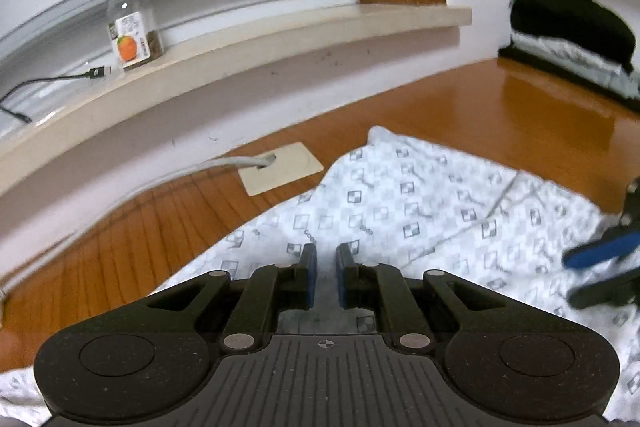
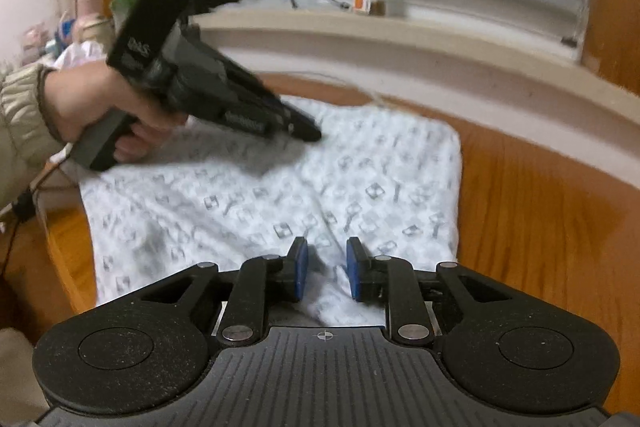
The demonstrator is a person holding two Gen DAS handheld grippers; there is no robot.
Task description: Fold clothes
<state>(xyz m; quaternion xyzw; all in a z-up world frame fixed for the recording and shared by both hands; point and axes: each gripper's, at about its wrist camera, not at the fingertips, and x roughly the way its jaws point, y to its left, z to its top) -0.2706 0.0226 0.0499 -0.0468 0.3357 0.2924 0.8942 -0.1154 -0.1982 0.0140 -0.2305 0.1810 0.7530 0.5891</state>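
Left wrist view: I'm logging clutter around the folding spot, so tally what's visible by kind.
Patterned white garment: 1
Grippers: 2, left gripper, right gripper
Clear jar with orange label: 1
Cables: 2, black cable, grey cable
Total: 6

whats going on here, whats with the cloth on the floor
A person is folding a white patterned cloth laid flat on a wooden floor below a window sill, with a two-finger gripper in each hand. The left gripper and the right gripper both hover low over the cloth with their jaws slightly apart. Neither has the fabric pinched. The cloth already looks folded into a rough rectangle.
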